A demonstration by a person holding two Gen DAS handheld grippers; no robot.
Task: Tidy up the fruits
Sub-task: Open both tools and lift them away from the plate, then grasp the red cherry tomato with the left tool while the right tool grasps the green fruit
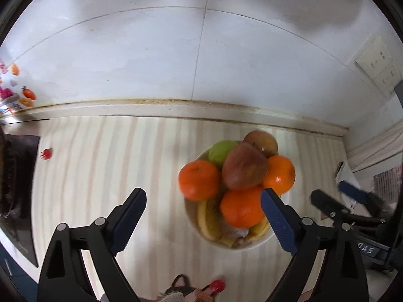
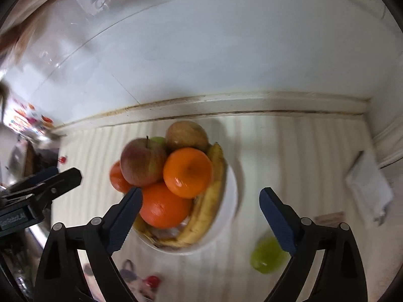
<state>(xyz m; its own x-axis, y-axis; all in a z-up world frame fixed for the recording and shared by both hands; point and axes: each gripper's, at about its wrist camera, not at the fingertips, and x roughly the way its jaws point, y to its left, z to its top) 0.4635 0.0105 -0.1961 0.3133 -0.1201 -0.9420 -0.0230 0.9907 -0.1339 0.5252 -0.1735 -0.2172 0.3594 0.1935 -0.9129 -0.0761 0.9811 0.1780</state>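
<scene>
Right wrist view is showing the striped counter running up to a white tiled wall, and on it a white bowl is carrying a heaped pile: bananas curving along the near and right sides, three oranges, a red apple perched on top, a brownish fruit at the back and a sliver of something green behind the apple. A loose green fruit, blurred, is lying on the counter just right of the bowl, close under the right gripper, whose jaws are standing wide apart and gripping nothing. The left gripper is likewise hanging spread and empty over the bowl's left side, with the near orange sitting just inside its right finger. Judging by this, the green fruit is the one piece left outside, so the step in hand is probably fetching it. Doing that well is meaning centring the right jaws over its widest part, closing gently since it is round and may roll, and then choosing a low gap by the bananas, not the summit, because the apple is sitting high and could be tumbling off if nudged. Two small red things near the counter edges are too blurred to name.
</scene>
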